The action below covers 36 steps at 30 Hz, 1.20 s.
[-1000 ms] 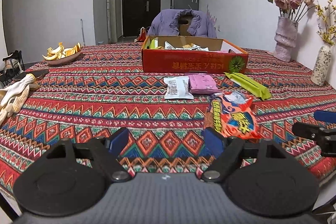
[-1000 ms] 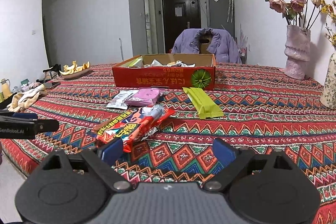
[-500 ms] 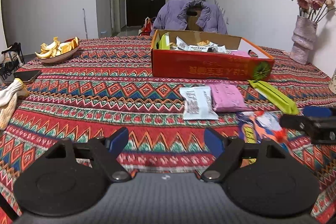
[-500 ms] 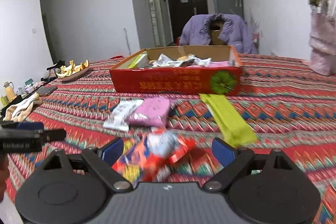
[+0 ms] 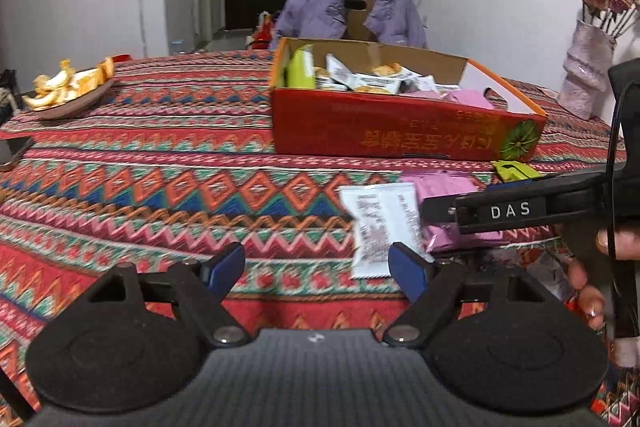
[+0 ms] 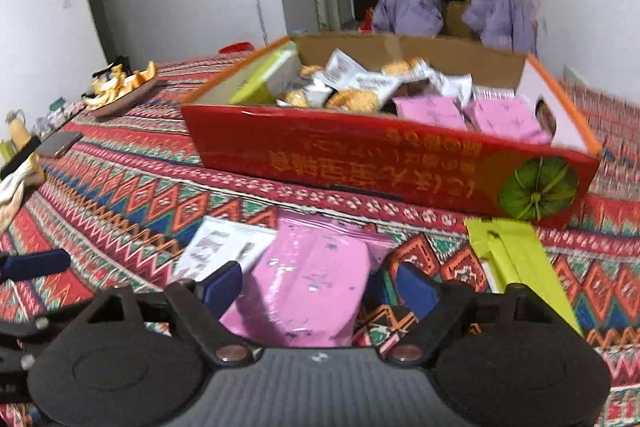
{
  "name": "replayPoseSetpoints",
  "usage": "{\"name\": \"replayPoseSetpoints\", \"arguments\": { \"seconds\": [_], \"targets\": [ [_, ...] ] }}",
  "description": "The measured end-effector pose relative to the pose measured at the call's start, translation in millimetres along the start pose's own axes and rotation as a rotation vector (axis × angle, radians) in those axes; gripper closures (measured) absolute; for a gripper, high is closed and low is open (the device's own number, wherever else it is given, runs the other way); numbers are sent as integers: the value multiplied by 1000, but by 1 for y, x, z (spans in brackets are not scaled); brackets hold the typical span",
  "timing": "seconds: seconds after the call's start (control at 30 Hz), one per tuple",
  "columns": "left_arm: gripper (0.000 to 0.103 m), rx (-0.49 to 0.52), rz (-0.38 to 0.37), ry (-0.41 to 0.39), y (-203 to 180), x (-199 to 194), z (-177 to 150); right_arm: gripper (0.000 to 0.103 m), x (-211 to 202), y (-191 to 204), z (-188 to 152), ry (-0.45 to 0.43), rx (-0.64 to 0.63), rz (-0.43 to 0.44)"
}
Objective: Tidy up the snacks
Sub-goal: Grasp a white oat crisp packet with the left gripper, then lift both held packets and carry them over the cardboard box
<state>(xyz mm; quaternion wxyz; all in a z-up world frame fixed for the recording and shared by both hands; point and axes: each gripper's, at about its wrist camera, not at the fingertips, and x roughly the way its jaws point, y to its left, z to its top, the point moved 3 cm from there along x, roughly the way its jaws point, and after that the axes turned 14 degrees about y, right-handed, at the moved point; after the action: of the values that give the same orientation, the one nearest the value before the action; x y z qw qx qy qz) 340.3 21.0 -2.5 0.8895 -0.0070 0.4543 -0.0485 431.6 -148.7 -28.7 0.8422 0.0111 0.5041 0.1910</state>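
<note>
1. We see a table under a patterned cloth (image 5: pixel 168 187), with a red cardboard box (image 6: pixel 380 163) standing open on it.
2. The box holds white packets, pink packets and a green packet at its left end.
3. In front of the box, on the cloth, lie a white packet (image 5: pixel 380 223), a pink packet (image 6: pixel 308 287) partly overlapping it, and a green packet (image 6: pixel 516 263) to the right.
4. Our right gripper (image 6: pixel 320 287) sits low over the pink packet. Its jaws have just been closing, yet they stand apart: the packet lies between the blue pads, and we cannot make out either pad pressing on it.
5. Our left gripper (image 5: pixel 318 269) hangs over bare cloth, jaws wide apart, nothing between them. Its right fingertip is just beside the lower edge of the white packet.
6. From the left wrist view the right gripper's black body crosses the pink packet, with a hand (image 5: pixel 600 267) on its handle at the right edge.
7. A dish of orange peel (image 5: pixel 68 91) sits at the far left, a vase of dried roses (image 5: pixel 586 75) at the far right.
</note>
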Motion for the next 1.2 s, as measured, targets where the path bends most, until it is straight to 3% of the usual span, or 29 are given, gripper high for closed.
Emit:
{"name": "replayPoseSetpoints", "arguments": {
  "seconds": [0.07, 0.13, 0.37, 0.57, 0.67, 0.7, 0.87, 1.2],
  "targets": [
    [22, 14, -9, 13, -7, 11, 6, 23, 0, -5, -1, -4, -3, 18],
    [22, 22, -16, 25, -14, 22, 13, 35, -4, -13, -2, -14, -5, -4],
    [25, 55, -59, 54, -40, 51, 31, 37, -21, -53, -7, -40, 48, -73],
    [39, 76, -20, 56, -49, 59, 30, 36, -14, -50, -4, -63, 9, -111],
    [55, 105, 10, 52, -52, 57, 29, 39, -8, -44, -3, -67, -26, -143],
    [60, 118, 7, 53, -54, 56, 29, 43, -7, -42, -3, -70, -34, -147],
    [62, 109, 4, 23, -54, 37, 31, 43, -20, -40, -7, -90, -39, -154],
    [62, 90, 7, -108, -56, -47, 6, 43, -111, -22, -56, -206, -55, -173]
  ]
}}
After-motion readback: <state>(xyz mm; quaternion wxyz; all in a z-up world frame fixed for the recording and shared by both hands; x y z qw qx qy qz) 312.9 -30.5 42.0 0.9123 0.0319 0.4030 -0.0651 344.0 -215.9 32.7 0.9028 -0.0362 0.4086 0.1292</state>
